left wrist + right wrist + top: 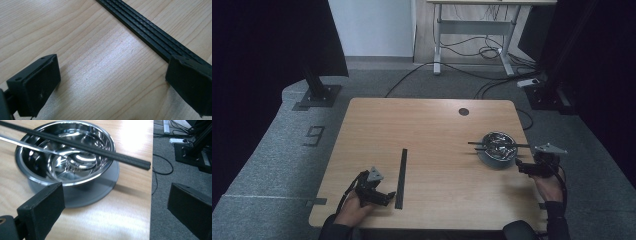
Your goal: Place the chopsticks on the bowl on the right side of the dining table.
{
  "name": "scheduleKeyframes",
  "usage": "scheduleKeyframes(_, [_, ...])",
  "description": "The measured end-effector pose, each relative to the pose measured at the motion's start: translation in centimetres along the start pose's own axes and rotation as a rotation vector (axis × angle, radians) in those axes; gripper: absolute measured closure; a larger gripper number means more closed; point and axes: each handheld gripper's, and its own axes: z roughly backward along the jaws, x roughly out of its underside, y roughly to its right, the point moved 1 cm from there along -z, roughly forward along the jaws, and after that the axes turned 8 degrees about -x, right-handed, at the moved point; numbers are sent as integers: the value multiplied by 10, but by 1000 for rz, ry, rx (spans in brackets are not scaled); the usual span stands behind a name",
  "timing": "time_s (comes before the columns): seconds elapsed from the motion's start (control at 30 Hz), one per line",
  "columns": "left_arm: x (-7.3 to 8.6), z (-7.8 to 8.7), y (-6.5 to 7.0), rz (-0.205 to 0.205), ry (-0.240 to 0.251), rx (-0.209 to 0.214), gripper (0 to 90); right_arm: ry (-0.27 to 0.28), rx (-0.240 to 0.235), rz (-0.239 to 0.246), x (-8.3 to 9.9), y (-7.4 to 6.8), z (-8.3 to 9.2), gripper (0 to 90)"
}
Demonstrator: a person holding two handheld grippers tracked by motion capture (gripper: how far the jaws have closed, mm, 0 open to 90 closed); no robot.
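Currently, your left gripper [388, 198] rests low over the near-left part of the wooden table [432, 125], held in your left hand [353, 210]. Its jaws are spread wide and grip nothing. In the left gripper view, bare tabletop lies between them, and the black ribbed strip [150, 35] runs under the jaw on the right of that view; whether it touches that jaw cannot be determined. In the high view, this strip [401, 177] lies flat, pointing away from you, with its near end just beside the left gripper.

Further right, the steel bowl [497, 148] stands near the right edge of the table. A black rod [498, 144] lies across its rim, overhanging on both sides. In the right gripper view, the bowl [65, 159] sits on a grey disc [100, 190], and the rod [82, 145] ends past the rim toward the table edge. A thinner silver stick [27, 144] angles down into the bowl.

Your right gripper [518, 166], held in your right hand [548, 187], sits just beside the bowl at the table's right edge. Its jaws are spread wide and empty.
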Motion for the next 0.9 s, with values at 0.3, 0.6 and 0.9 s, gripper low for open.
scheduleKeyframes(0.3, [0, 0, 0, 0, 0, 0, 0, -31, -24, 35, 15, -15, 21, 6])
scheduleKeyframes(0.6, [0, 0, 0, 0, 0, 0, 0, -61, -73, 57, 25, -43, 43, 8])
scheduleKeyframes(0.9, [0, 0, 0, -1, 0, 0, 0, -79, -187, 137, 20, -85, 47, 2])
